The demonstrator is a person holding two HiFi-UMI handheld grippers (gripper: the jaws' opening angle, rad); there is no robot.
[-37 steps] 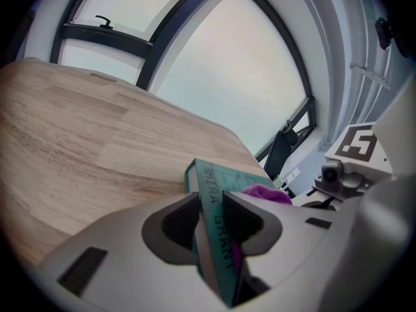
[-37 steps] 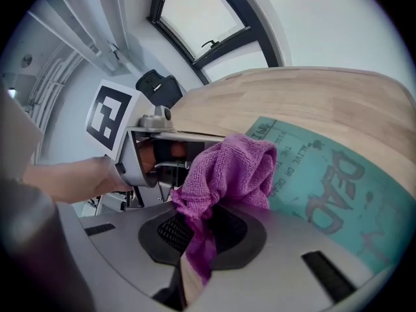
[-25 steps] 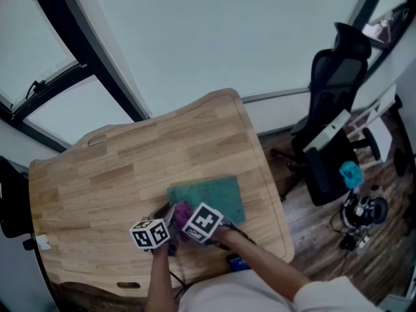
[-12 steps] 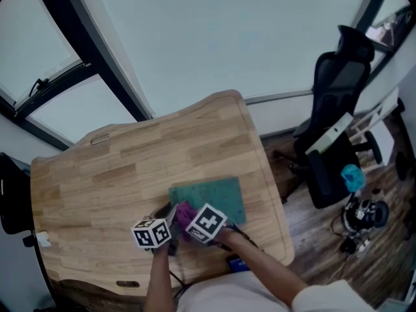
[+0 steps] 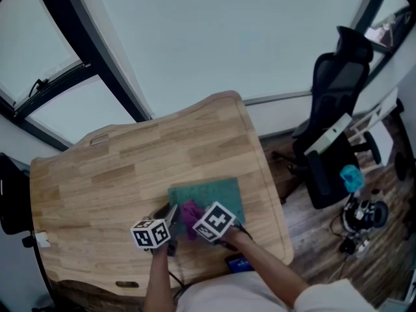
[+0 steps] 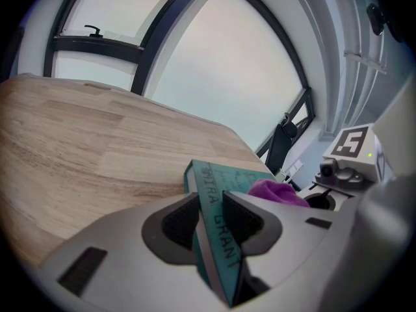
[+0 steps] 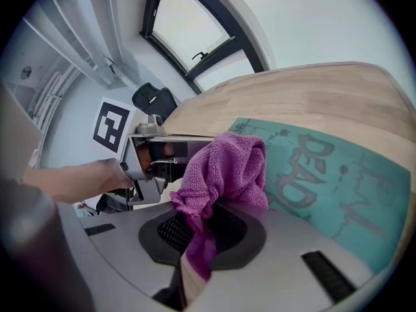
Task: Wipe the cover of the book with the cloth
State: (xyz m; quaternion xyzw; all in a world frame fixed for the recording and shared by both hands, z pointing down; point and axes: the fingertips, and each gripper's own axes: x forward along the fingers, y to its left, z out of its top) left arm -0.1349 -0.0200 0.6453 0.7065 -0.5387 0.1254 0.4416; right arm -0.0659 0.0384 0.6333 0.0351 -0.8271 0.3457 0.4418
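Observation:
A teal book lies flat on the wooden table, near its front right. My left gripper is shut on the book's near left corner; in the left gripper view the spine runs between both pads. My right gripper is shut on a purple cloth, which rests on the book's cover near that same corner. In the right gripper view the cloth bunches up between the jaws, with the left gripper just beyond it.
A black office chair stands on the floor to the right of the table. Cables and small gear lie on the floor beside it. Windows run behind the table's far edge.
The right gripper and the purple cloth have shifted a little to the right over the book's cover. The left gripper and the book have stayed put.

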